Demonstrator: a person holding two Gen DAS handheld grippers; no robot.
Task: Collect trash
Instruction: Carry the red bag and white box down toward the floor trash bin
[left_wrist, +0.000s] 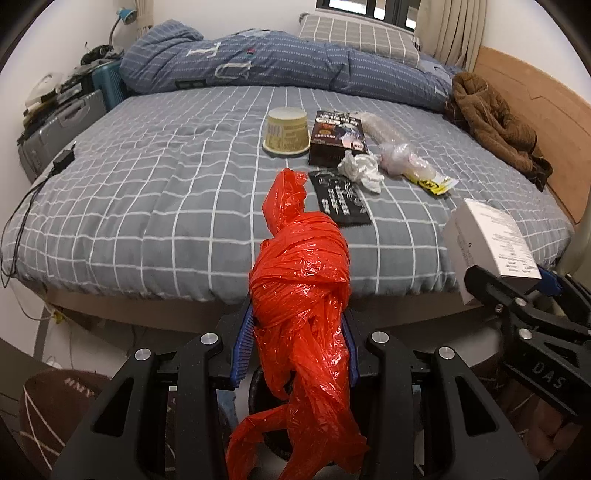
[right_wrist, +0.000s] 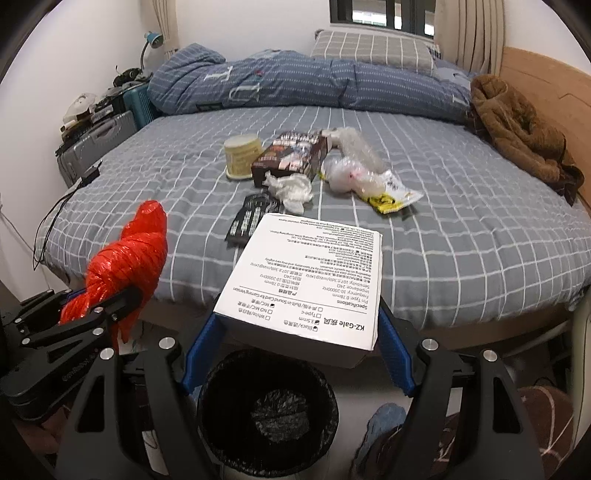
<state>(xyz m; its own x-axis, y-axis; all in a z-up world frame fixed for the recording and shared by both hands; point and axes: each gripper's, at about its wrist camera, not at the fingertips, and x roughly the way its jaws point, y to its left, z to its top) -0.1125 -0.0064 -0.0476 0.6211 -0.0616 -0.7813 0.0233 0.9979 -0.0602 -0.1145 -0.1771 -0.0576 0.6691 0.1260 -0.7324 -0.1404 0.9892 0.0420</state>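
Note:
My left gripper (left_wrist: 299, 332) is shut on a crumpled red plastic bag (left_wrist: 303, 288), held in front of the bed's near edge; it also shows in the right wrist view (right_wrist: 125, 258). My right gripper (right_wrist: 295, 325) is shut on a white printed box (right_wrist: 306, 280), held above a black bin (right_wrist: 267, 410) lined with a dark bag. On the bed lie a yellow cup (left_wrist: 286, 131), a dark carton (left_wrist: 338, 136), crumpled tissue (left_wrist: 360, 170), a black flat packet (left_wrist: 340, 197), clear plastic wrap (left_wrist: 395, 151) and a yellow wrapper (left_wrist: 436, 182).
The bed (left_wrist: 147, 184) has a grey checked sheet, a rolled blue duvet (left_wrist: 277, 62) at the back and a brown garment (left_wrist: 495, 125) by the wooden headboard. A charger and cable (left_wrist: 62, 160) lie at the left edge. Suitcases (left_wrist: 62, 122) stand to the left.

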